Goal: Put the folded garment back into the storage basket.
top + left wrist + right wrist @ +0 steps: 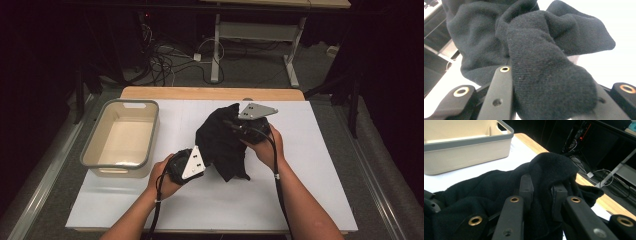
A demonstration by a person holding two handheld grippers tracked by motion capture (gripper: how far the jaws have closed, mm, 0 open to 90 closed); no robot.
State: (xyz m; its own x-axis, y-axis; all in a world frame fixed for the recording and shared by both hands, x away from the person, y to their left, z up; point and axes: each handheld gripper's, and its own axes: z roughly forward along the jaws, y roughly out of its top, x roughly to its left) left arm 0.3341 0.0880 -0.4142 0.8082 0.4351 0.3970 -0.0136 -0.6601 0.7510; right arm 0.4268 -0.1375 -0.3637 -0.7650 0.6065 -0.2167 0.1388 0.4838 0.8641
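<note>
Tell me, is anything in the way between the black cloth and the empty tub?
Nothing visible is. Both grippers hold the black cloth, and bare white table lies between it and the tub. The left gripper sits near that path, holding the cloth.

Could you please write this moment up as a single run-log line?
left gripper: shut on black cloth | right gripper: shut on black cloth | cloth: lifted between both | beige bin: empty, on table's left

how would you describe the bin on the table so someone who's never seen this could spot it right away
Start at the white table top and look to its left edge. There sits a beige rectangular plastic bin with a grey rim and cut-out handles, empty inside. It is the rigid, pale thing there; its neighbour, the crumpled black fleece cloth, is dark, soft and held in both claws.
</note>
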